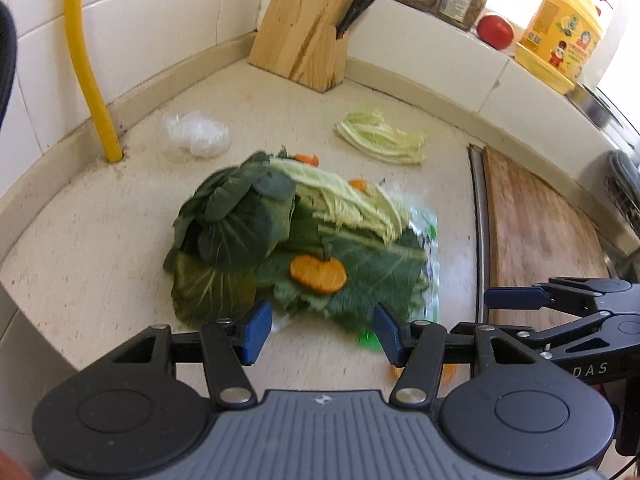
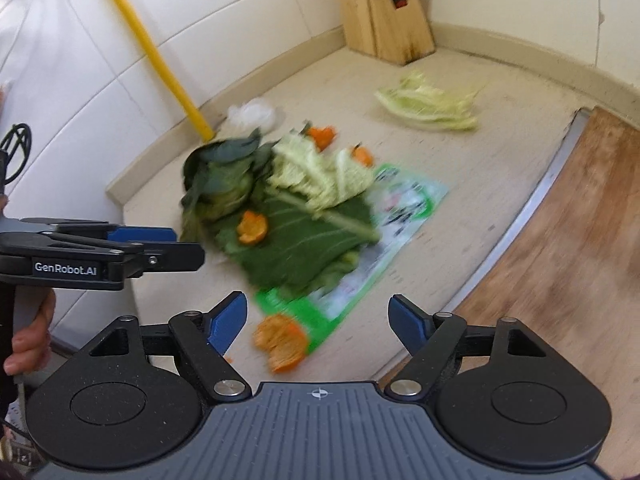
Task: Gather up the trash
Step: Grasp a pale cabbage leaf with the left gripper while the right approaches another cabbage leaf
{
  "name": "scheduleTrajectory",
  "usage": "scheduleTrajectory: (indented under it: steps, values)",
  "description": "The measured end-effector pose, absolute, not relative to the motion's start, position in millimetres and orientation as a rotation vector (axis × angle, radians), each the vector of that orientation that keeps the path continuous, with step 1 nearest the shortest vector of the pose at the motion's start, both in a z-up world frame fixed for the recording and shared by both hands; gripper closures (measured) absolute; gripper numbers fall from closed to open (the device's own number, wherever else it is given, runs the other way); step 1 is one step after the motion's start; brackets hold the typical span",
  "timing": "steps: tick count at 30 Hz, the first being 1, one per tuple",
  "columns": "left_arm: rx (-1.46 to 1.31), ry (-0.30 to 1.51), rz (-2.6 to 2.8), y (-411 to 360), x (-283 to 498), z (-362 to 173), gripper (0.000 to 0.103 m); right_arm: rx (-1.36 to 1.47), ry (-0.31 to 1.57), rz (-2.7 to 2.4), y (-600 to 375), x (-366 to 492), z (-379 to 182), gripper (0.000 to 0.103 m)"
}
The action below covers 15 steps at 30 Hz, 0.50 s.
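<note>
Now both grippers, left gripper (image 1: 322,332) and right gripper (image 2: 316,320), are hovering with jaws apart; the vegetable scrap pile (image 1: 280,240) is lying at 12 o'clock, nearest the left.

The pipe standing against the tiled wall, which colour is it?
Yellow; the pipe shows best in the left wrist view.

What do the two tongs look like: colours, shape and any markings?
Both tongs, left and right, have black linkage arms with silver rivets, blue fingertip pads and a ribbed grey base. The left's side reads "GenRobot.AI"; the right's shows "DAS".
</note>
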<state>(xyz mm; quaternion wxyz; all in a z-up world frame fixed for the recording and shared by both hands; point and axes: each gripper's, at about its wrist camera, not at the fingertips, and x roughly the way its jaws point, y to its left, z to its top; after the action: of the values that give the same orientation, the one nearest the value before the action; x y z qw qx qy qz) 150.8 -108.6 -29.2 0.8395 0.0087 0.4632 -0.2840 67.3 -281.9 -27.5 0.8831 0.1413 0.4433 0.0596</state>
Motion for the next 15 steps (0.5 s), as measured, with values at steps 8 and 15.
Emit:
scheduleTrajectory:
  steps: [8,15]
  values:
    - [-0.034,0.971,-0.626,-136,166,-23,0.05,0.281,0.897,0.113,-310,85,-25,0.021]
    - [-0.154,1.011,-0.66,-165,204,-35,0.05,0.311,0.881,0.062,-325,86,-24,0.019]
